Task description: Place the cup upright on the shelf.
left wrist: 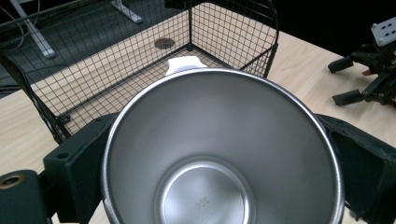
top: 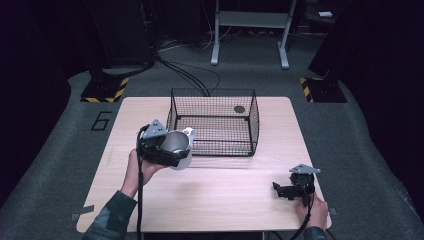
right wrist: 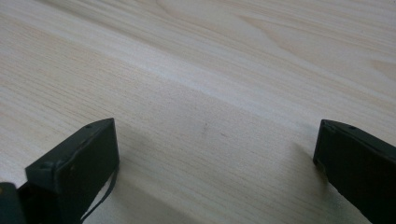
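High view: our left tool (top: 172, 150) grips the steel cup (top: 176, 144); it could snag the basket (top: 252, 131) rim; right tool (top: 284, 191) released

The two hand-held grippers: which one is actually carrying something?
The left hand-held gripper, beside the wire basket: its jaws clamp a steel cup. The right hand-held gripper sits open, holding nothing, near the table's front corner.

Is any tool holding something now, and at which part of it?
The left tool holds the steel cup by its outer wall, one jaw on each side. The right tool is open and holds nothing.
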Demonstrator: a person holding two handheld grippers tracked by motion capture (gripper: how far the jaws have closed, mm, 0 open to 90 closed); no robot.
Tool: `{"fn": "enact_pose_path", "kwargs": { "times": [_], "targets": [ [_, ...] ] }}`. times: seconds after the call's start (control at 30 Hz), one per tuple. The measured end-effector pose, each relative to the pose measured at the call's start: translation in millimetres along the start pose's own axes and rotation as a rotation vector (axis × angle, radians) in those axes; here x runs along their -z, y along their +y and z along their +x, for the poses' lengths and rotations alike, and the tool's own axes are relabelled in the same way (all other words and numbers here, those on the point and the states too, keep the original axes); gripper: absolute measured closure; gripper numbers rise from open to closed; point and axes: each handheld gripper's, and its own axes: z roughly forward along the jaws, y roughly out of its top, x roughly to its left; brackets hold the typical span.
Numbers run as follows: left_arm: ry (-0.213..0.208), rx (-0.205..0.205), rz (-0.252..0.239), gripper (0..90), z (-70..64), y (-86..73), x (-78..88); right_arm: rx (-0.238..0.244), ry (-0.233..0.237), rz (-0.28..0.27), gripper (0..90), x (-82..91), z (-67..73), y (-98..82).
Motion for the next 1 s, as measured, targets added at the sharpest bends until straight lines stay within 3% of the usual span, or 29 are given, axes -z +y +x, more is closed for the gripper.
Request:
{"fn": "enact_pose_path", "kwargs": {
  "times": [0.57,1.0],
  "targets": [
    [-0.008,-0.009,-0.012,6.1,11.2,28.8,-10.0,0.0,0.0,0.004,0.0,0.1,0.0,0.1],
    [-0.006,-0.02,0.006,6.1,19.9,47.8,-24.6,0.0,0.001,0.0,0.0,0.0,0.0,0.0]
  ]
}}
